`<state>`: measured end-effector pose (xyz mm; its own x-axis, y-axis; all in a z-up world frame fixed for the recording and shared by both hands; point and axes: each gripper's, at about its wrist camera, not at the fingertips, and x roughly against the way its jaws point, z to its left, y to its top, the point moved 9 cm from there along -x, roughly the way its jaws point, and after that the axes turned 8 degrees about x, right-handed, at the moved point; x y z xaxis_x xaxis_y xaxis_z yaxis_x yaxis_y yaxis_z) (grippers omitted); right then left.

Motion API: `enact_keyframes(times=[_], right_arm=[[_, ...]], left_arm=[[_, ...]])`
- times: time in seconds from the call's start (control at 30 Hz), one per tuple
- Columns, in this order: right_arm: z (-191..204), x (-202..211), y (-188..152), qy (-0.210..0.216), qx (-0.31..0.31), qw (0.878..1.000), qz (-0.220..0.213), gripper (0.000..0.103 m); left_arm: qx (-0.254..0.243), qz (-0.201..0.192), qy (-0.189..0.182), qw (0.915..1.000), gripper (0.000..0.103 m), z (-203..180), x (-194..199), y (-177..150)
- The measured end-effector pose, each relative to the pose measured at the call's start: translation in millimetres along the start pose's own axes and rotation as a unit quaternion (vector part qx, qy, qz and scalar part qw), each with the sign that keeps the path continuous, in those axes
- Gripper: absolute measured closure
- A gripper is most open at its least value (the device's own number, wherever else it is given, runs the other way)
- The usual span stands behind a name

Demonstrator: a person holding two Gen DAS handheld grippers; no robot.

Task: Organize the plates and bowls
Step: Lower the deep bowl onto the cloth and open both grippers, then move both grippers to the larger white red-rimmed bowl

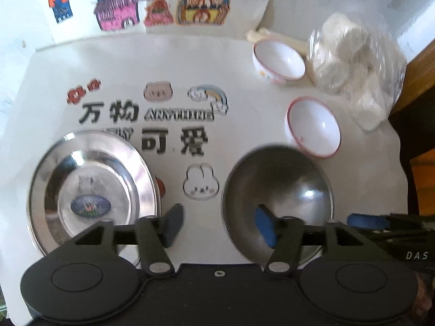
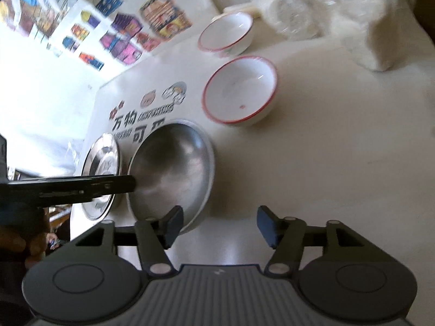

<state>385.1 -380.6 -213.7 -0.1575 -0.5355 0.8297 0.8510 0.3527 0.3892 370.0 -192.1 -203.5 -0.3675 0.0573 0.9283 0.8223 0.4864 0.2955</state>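
Note:
A steel bowl point(image 1: 277, 187) stands on the white table, with a flat steel plate point(image 1: 89, 190) to its left. My left gripper point(image 1: 218, 225) is open and hangs over the bowl's left rim. One finger is above the bowl's inside, the other above the table between plate and bowl, neither pressing. In the right wrist view my right gripper point(image 2: 220, 225) is open beside the steel bowl point(image 2: 174, 168). Its left fingertip sits by the near rim and bare table shows between the fingers. Two white red-rimmed bowls point(image 2: 242, 89) point(image 2: 227, 34) stand behind.
A clear plastic bag of white lumps point(image 1: 353, 62) lies at the back right near the table edge. Printed cartoons and lettering point(image 1: 146, 114) cover the tabletop, and coloured drawings point(image 1: 117, 2) hang on the wall behind. A hand point(image 2: 21, 239) shows at lower left.

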Motion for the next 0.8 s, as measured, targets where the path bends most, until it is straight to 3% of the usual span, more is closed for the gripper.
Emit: enact_keyframes(times=[0.13,0.3,0.53,0.8], right_arm=[[-14,7,6,-0.016,-0.01,1.0,-0.02,0.016],[-28,11,17,-0.049,-0.011,0.998,-0.044,0.006],[-44,12,41,-0.094,0.001,0.992,-0.079,0.0],[-57,0,63,-0.117,0.023,0.989,-0.09,0.001]], left_arm=[[-0.003,-0.031,-0.001,0.9995,0.019,-12,4,20],[-0.032,-0.048,-0.015,0.9982,0.002,-39,-5,51],[-0.078,-0.039,-0.016,0.9961,0.001,-75,-40,78],[-0.112,-0.004,-0.001,0.9937,0.001,-90,-75,80]])
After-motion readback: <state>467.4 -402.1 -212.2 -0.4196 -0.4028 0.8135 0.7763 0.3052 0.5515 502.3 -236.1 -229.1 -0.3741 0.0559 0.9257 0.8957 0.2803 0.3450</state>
